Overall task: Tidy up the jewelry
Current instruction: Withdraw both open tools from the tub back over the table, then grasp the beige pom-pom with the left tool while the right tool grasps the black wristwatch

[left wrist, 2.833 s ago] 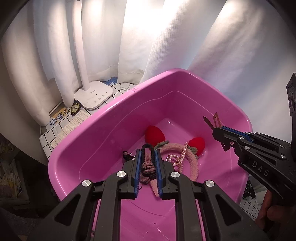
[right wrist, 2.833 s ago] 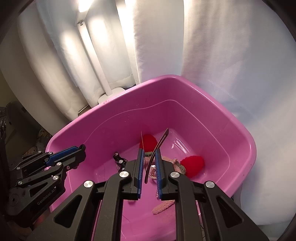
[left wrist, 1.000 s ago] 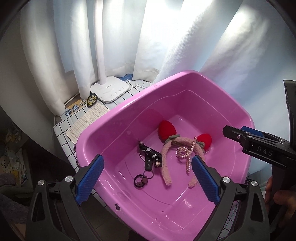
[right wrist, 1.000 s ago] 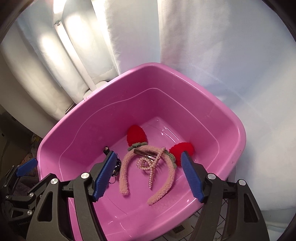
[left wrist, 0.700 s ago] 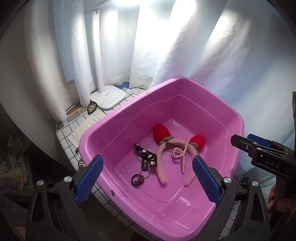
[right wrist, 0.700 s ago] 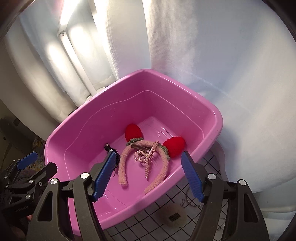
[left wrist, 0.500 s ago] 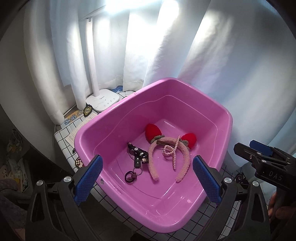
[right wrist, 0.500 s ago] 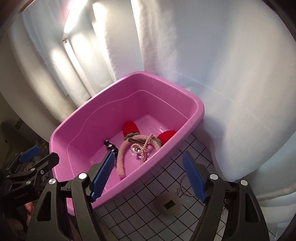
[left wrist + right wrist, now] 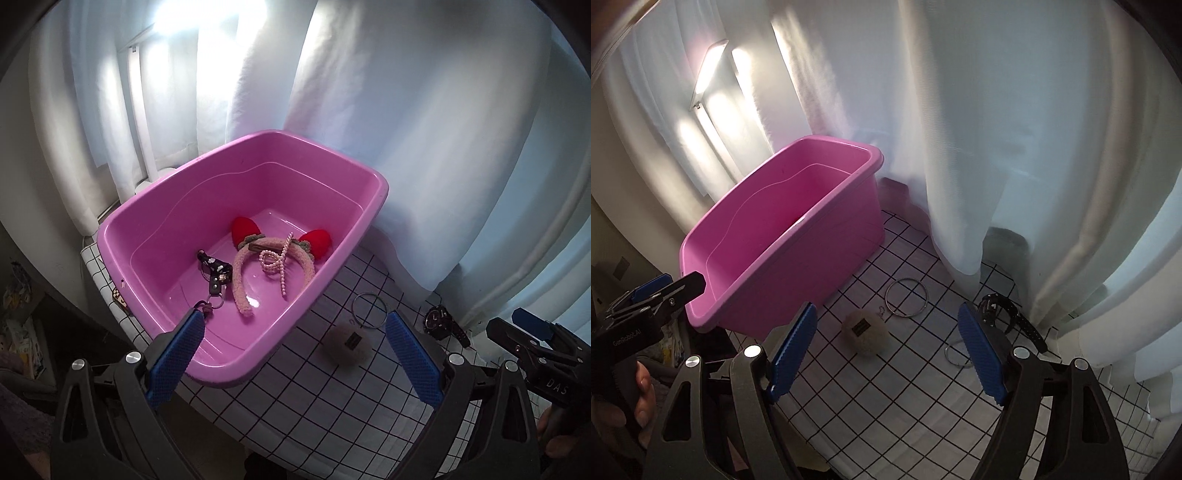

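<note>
Both grippers have been drawn back from the pink tub [image 9: 369, 206]. Left gripper [image 9: 291, 354] is spread wide, empty. Right gripper [image 9: 886, 350] is opening, nothing between its pads. Ahead of the left gripper, a keychain [image 9: 214, 277], fuzzy headband [image 9: 255, 258] and pearl strand [image 9: 279, 260] are held in the tub. Ahead of the right gripper, a pompom [image 9: 866, 334], bangle [image 9: 907, 297] and watch [image 9: 1008, 319] are seen on the desk [image 9: 886, 406].

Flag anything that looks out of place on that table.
Four pieces lie loose on the checked tablecloth outside the pink tub: a large bangle, a small ring, a black wristwatch and a fluffy hair clip.
</note>
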The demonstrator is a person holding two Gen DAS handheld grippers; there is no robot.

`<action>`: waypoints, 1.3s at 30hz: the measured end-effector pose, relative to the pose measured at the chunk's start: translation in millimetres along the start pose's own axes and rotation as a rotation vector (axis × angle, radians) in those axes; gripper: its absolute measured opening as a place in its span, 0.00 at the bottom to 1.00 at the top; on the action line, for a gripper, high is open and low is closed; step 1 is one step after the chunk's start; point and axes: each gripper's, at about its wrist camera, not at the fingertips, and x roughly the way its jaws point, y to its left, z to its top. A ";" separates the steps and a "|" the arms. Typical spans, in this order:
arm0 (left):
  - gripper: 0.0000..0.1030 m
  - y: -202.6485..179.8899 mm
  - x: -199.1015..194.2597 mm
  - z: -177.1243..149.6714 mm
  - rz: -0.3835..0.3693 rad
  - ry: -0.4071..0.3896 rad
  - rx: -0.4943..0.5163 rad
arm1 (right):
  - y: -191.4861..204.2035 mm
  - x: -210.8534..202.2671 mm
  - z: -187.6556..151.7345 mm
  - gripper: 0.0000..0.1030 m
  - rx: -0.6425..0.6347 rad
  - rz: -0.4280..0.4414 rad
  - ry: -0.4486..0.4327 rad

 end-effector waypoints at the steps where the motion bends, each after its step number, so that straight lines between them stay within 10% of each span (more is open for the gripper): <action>1: 0.94 -5.3 0.3 -4.9 -0.005 0.006 -0.001 | -9.7 -3.7 -7.7 0.73 0.007 -0.015 0.003; 19: 0.94 -66.6 20.8 -114.5 0.036 0.083 -0.069 | -130.5 -10.1 -130.3 0.73 0.061 -0.024 0.061; 39: 0.94 -90.5 88.8 -134.0 0.124 0.059 -0.094 | -138.5 78.2 -106.8 0.73 -0.047 0.042 0.048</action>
